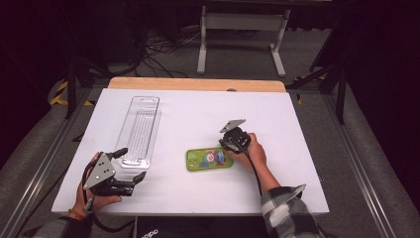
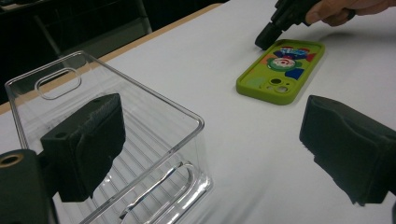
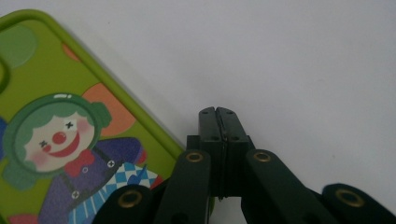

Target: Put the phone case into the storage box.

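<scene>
Phone case (image 1: 209, 159) lies flat on tabletop (image 1: 297, 148); right gripper (image 3: 218, 122) fingers pressed together beside its edge, left gripper (image 1: 130, 167) fingers wide

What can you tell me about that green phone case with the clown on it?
The phone case is bright lime green and looks like soft rubbery plastic. It lies flat on the white table, picture side up. The picture shows a clown with a red nose, green hair and a purple suit. One end has round camera holes. The shut right claw points down at the table right beside its edge; I cannot tell if they touch. The clear tray lies apart from it.
</scene>
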